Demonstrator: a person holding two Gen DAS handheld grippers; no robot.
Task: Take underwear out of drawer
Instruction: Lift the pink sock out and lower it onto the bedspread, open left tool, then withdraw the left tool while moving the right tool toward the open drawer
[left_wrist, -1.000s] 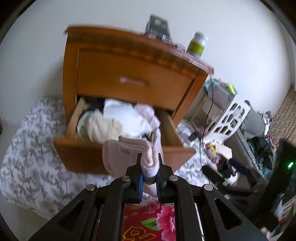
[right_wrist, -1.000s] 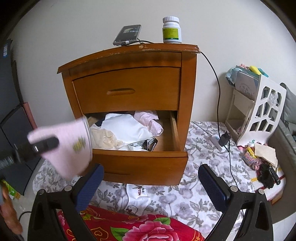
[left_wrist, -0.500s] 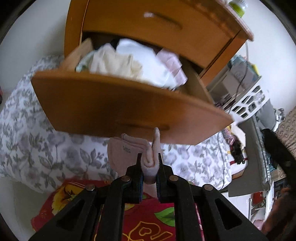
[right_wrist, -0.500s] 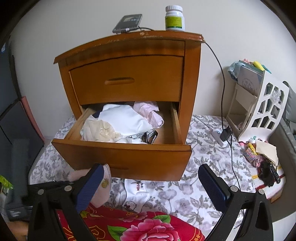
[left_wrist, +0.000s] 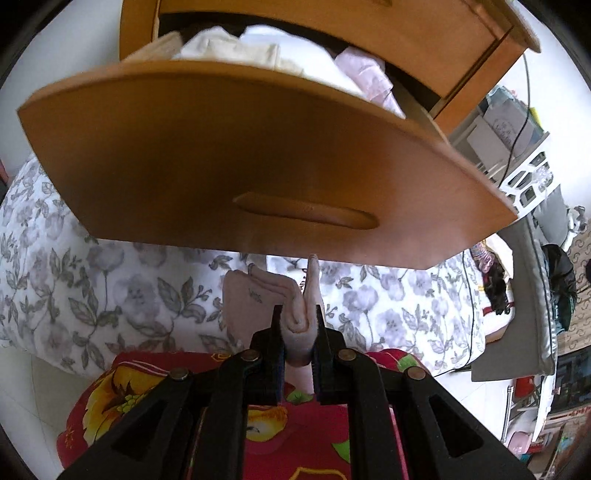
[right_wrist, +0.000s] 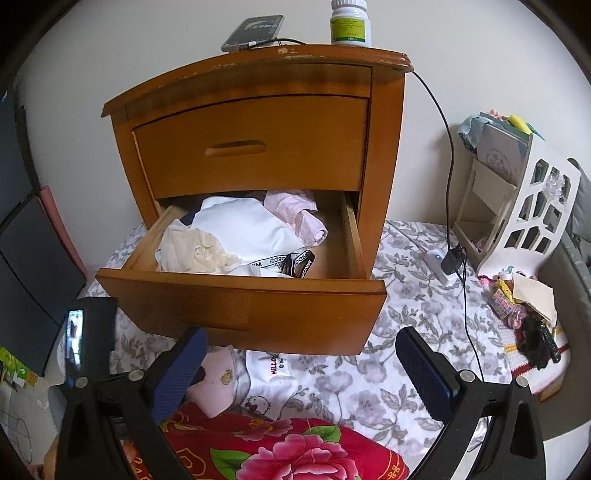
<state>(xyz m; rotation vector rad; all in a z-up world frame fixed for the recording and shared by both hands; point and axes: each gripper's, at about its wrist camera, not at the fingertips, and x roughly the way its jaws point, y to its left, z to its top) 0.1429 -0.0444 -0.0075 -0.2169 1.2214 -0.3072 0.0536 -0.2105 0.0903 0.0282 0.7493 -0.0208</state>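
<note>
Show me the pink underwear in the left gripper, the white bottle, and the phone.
pink underwear (left_wrist: 258, 295), left wrist view, folded flat panel.
white bottle (right_wrist: 350, 26), right wrist view, green label.
phone (right_wrist: 255, 31), right wrist view, screen.

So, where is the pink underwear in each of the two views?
Left wrist: pink underwear at lower centre, clamped in the left gripper.
Right wrist: pink underwear at lower left, beside the white underwear.
Shared landmark: the open drawer above it.

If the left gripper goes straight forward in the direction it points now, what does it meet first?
Probably the floral sheet just below the open drawer's front panel. The left gripper, shut on pink underwear, points there; depth is unclear.
</note>
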